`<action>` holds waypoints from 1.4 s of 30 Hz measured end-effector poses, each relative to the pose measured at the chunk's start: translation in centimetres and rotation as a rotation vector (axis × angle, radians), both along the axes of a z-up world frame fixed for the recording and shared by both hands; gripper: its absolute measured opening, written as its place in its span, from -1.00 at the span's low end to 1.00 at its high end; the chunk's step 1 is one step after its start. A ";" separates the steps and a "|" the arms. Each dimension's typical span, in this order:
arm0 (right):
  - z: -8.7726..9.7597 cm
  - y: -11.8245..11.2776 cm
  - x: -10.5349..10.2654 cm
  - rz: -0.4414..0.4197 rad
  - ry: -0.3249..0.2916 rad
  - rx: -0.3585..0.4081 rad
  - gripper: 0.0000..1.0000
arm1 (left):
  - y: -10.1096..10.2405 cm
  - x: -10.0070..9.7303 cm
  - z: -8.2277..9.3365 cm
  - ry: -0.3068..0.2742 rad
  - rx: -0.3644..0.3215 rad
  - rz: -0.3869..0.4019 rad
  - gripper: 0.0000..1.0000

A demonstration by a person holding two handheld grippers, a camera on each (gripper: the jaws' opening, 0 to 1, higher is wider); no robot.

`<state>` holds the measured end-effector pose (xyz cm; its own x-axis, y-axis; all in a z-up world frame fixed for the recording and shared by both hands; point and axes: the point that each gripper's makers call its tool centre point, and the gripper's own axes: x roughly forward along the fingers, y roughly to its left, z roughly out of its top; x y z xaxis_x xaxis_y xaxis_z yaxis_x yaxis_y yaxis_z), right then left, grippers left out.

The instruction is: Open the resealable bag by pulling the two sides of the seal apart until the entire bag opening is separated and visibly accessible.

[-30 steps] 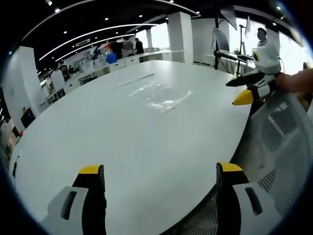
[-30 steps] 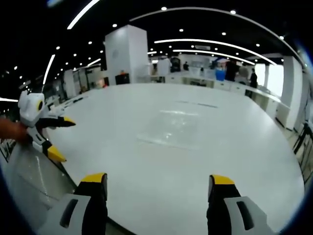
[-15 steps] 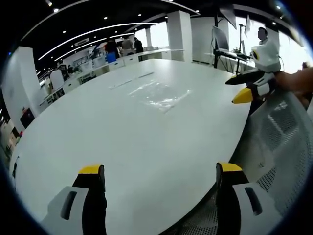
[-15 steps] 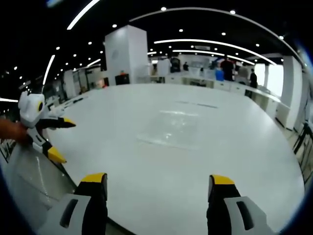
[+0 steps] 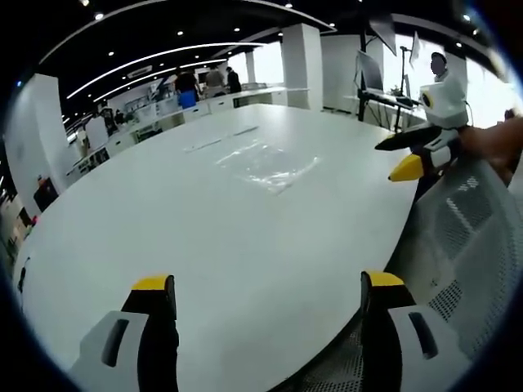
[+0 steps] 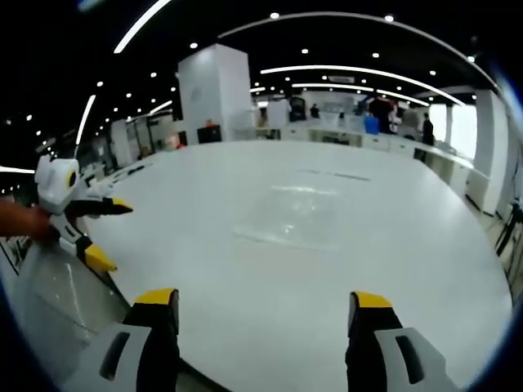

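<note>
A clear resealable bag [image 5: 265, 162] lies flat on the big white table [image 5: 188, 237], far ahead of both grippers; in the right gripper view the bag [image 6: 298, 214] is a faint glossy sheet near the table's middle. My left gripper [image 5: 265, 286] is open over the near table edge, nothing between its yellow-tipped jaws. My right gripper [image 6: 265, 300] is open too, also short of the bag. The right gripper [image 5: 409, 155] shows at the right of the left gripper view, held by a hand, jaws apart. The left gripper [image 6: 102, 233] shows at the left of the right gripper view.
A grey mesh chair back [image 5: 466, 245] stands at the table's near edge by the right gripper; the chair [image 6: 49, 302] also appears low left in the right gripper view. Two thin strips [image 5: 221, 135] lie beyond the bag. People and desks stand far behind.
Both views have shifted very slightly. The bag lies where it was and both grippers stay open.
</note>
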<state>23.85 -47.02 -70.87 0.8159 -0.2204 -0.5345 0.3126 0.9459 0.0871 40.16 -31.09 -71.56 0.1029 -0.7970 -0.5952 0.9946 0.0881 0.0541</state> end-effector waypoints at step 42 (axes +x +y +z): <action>-3.0 -4.5 8.4 0.272 0.094 0.024 0.43 | 0.1 0.5 -0.1 -0.011 0.009 0.018 0.83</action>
<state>32.28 -51.55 -73.86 0.7902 0.0134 -0.6128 0.0553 0.9941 0.0930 40.63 -30.98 -71.67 0.1243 -0.7898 -0.6007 0.9922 0.1058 0.0662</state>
